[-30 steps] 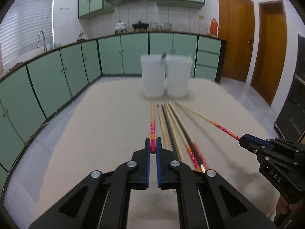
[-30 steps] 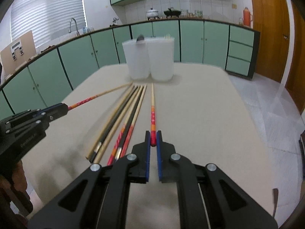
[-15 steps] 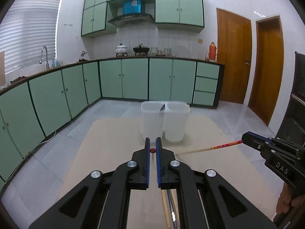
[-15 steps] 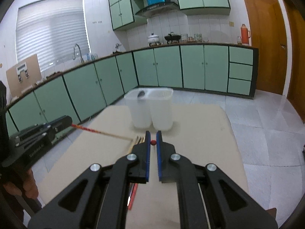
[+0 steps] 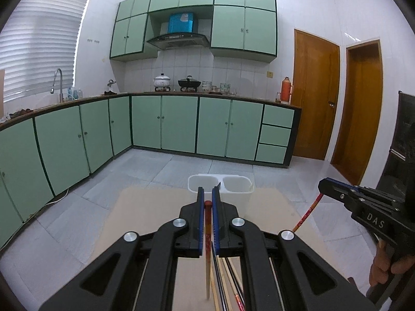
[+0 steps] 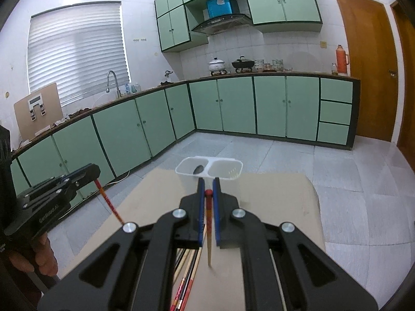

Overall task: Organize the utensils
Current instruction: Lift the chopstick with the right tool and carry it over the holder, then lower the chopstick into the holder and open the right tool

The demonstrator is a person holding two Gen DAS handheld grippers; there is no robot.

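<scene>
The left gripper [image 5: 208, 203] is clamped on a chopstick [image 5: 207, 248] by its red top end, the rest of the stick hanging down between the black arms with its pale tip over the bench [image 5: 145, 223]; the right gripper [image 6: 208, 193] is likewise clamped on a second chopstick [image 6: 209, 235] at its red end, that stick also hanging tip-down above the tan surface. Seen from the left camera, the right gripper shows at the right edge, its stick slanting down and to the left from its nose, and a hand [image 5: 386, 267] wraps the handle below it; seen from the right camera, the left gripper sits at the left edge with its red-patterned stick angled down and to the right, and a hand [image 6: 42, 254] holds its handle. More chopsticks [image 6: 185, 274] lie in a loose bundle on the bench beneath the grippers, dark, pale and red ones side by side, partly hidden by the black arms. At the far end of the bench stands a white holder [image 6: 210, 170] with two compartments; the left compartment has a dark, rounded utensil [image 6: 199, 169] in it, too small to tell what kind; the right one shows pale stick ends at its far wall. Beyond the bench are a grey tiled floor [image 6: 337, 171], green cabinets [image 5: 179, 124] and wooden doors [image 5: 315, 96].
</scene>
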